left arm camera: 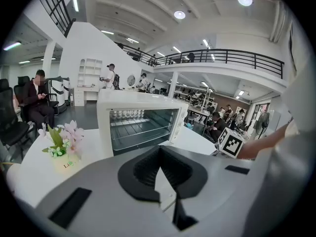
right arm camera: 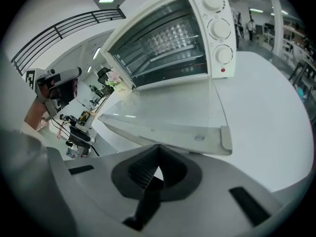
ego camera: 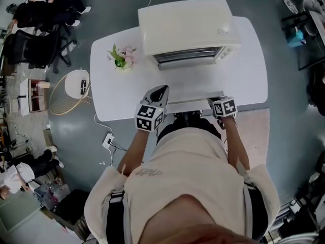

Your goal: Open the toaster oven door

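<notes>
White table (ego camera: 109, 98) on a grey floor, open-plan office behind it. We're standing at the near edge with both grippers low over it.

Toaster oven (ego camera: 188, 27) sits at the back centre of the table. Its door (ego camera: 195, 88) is fully open, dropped flat toward us and level with the tabletop. The glass panel faces up and the front rail is nearest us. The left gripper view looks straight into the cavity of the toaster oven (left arm camera: 138, 125), where the wire rack (left arm camera: 140, 131) is visible. In the right gripper view the door (right arm camera: 173, 110) stretches out from the toaster oven (right arm camera: 168, 38). Three knobs (right arm camera: 219, 28) run down its right panel, with a small red lamp (right arm camera: 223, 70) below them.

Left gripper (ego camera: 162, 89): jaws pressed together with nothing in them, confirmed in its own view (left arm camera: 159, 149). It hangs near the door's front left corner, and we can't tell whether it touches.

Right gripper (ego camera: 219, 101): jaws closed tip to tip and empty, as its own view (right arm camera: 158, 149) shows. It sits just short of the door's front right corner and is not gripping the rail.

Small pot of pink flowers (ego camera: 121, 56) stands on the table left of the oven, clear of the door. It also shows in the left gripper view (left arm camera: 61, 142).
</notes>
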`<act>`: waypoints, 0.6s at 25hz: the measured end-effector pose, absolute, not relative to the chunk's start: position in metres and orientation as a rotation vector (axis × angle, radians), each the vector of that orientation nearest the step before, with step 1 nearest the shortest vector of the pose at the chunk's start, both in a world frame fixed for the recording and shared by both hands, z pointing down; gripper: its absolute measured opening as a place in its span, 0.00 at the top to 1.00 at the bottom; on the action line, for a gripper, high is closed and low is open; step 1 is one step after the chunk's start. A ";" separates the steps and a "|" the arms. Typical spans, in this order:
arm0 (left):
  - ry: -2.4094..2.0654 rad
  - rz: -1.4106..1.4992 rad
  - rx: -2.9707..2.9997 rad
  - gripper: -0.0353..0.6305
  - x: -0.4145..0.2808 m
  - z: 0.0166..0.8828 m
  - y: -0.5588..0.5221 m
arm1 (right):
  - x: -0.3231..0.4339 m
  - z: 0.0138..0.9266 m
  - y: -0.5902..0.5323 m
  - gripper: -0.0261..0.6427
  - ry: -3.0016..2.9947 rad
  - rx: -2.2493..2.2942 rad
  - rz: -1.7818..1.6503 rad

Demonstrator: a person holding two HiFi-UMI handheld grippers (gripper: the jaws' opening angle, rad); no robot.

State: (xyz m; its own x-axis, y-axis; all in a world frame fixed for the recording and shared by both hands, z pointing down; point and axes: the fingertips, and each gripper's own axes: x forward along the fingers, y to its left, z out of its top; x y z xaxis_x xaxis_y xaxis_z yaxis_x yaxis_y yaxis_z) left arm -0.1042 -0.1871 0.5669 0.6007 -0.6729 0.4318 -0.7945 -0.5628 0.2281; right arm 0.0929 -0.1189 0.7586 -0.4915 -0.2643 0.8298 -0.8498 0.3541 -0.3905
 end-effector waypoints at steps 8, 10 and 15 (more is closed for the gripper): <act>-1.152 0.436 2.436 0.92 -0.100 0.570 -0.198 | 0.094 0.778 -0.114 0.95 -1.924 0.950 1.153; -1.149 0.442 2.436 0.92 -0.100 0.572 -0.201 | 0.094 0.783 -0.114 0.95 -1.919 0.954 1.159; -1.139 0.463 2.429 0.92 -0.099 0.577 -0.203 | 0.094 0.792 -0.111 0.95 -1.918 0.961 1.168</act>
